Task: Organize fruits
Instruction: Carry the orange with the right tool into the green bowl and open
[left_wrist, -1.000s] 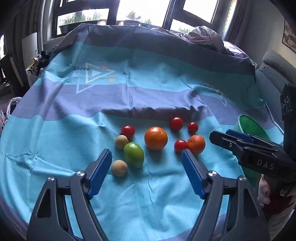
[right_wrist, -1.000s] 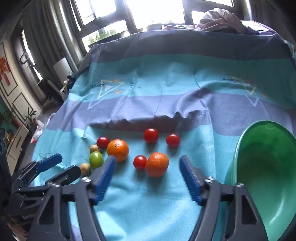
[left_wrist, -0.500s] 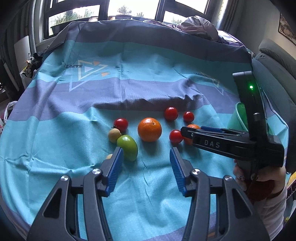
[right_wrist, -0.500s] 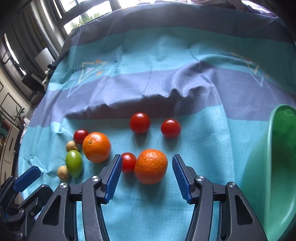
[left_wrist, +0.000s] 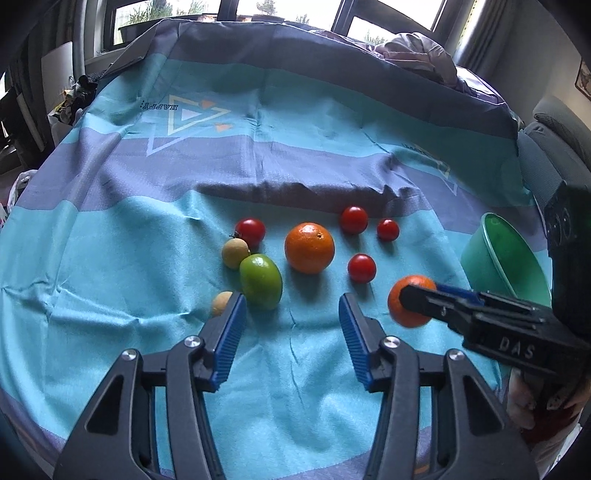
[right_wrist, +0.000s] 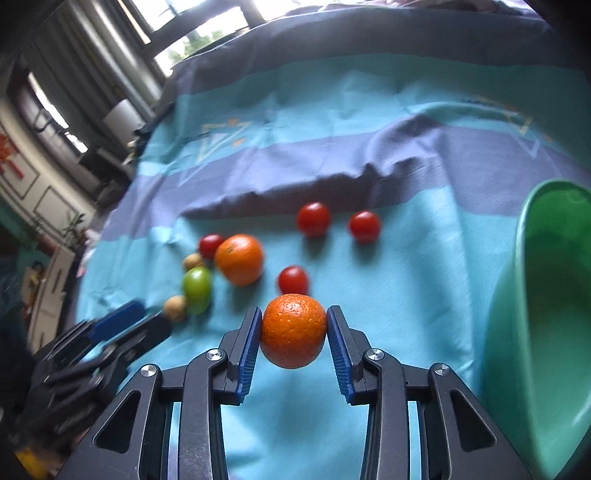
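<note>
Now the right gripper (right_wrist: 293, 334) has squeezed shut on the small orange (right_wrist: 293, 335), maybe lifting it off the blue cloth (right_wrist: 406, 295), while the left gripper (left_wrist: 291, 314) stays open near the green fruit (left_wrist: 260, 280).

Daylight pours from the windows (left_wrist: 280, 11) ahead of my grippers, blown out white; fruit casts soft shadows back towards me on the cloth (left_wrist: 147, 258). Fisheye bends the edges dark, and my left gripper (right_wrist: 122, 325) smears in the right view
</note>
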